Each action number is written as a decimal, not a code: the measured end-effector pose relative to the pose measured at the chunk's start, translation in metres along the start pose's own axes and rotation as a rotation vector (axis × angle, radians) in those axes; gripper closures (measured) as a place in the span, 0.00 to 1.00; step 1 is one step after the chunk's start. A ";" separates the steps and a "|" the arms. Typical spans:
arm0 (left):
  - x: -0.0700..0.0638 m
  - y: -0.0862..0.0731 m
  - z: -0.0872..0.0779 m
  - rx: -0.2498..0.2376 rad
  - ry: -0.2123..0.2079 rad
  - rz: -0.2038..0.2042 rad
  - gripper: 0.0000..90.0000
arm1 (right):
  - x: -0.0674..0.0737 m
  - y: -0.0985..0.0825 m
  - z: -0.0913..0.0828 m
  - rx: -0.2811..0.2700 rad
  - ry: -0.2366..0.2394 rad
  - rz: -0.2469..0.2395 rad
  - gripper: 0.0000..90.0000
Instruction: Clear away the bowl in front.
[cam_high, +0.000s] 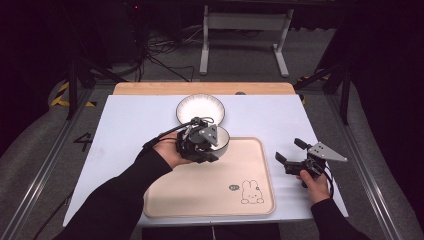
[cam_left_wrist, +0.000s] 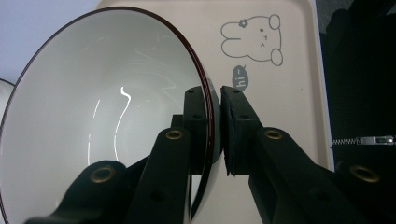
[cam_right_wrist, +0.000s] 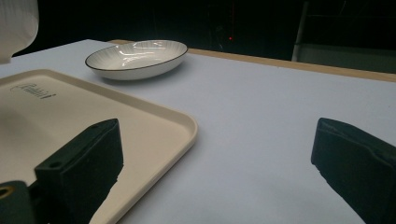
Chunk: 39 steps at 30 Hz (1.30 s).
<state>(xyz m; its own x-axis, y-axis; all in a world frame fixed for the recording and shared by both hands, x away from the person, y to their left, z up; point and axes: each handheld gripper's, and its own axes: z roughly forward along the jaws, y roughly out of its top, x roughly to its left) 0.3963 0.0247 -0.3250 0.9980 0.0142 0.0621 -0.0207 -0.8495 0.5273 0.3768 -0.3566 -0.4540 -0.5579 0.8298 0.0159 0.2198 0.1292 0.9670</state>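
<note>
My left gripper (cam_high: 210, 150) hangs over the far left corner of the beige tray (cam_high: 215, 190) and is shut on the rim of a white bowl (cam_high: 223, 139). In the left gripper view the two black pads pinch the bowl's dark red rim, one inside and one outside, at my left gripper (cam_left_wrist: 214, 123); the bowl (cam_left_wrist: 102, 116) is tilted and nothing lies in it. My right gripper (cam_high: 290, 150) rests on the white mat to the right of the tray, jaws wide open with nothing between them (cam_right_wrist: 219, 163).
A shallow white dish (cam_high: 200, 109) with a dark rim stands on the mat just beyond the tray, and the right gripper view shows this dish (cam_right_wrist: 137, 57) too. The tray (cam_left_wrist: 289, 93) carries a bunny drawing near its front right corner. A wooden table edge (cam_high: 200, 88) runs along the back.
</note>
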 end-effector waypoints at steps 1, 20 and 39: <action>0.000 0.000 0.001 0.010 -0.007 0.005 0.91 | 0.000 0.000 0.000 0.000 0.000 0.000 0.03; -0.005 -0.002 0.031 0.064 -0.089 0.002 0.91 | 0.000 0.000 0.000 -0.001 0.000 -0.001 0.03; -0.004 -0.007 0.052 0.128 -0.124 -0.015 0.90 | 0.000 0.000 0.000 -0.002 0.000 -0.001 0.03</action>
<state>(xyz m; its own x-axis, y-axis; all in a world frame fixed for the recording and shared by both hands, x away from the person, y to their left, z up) 0.3952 0.0031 -0.3725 0.9980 -0.0314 -0.0542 -0.0061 -0.9099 0.4149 0.3768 -0.3563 -0.4541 -0.5579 0.8298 0.0147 0.2179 0.1294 0.9674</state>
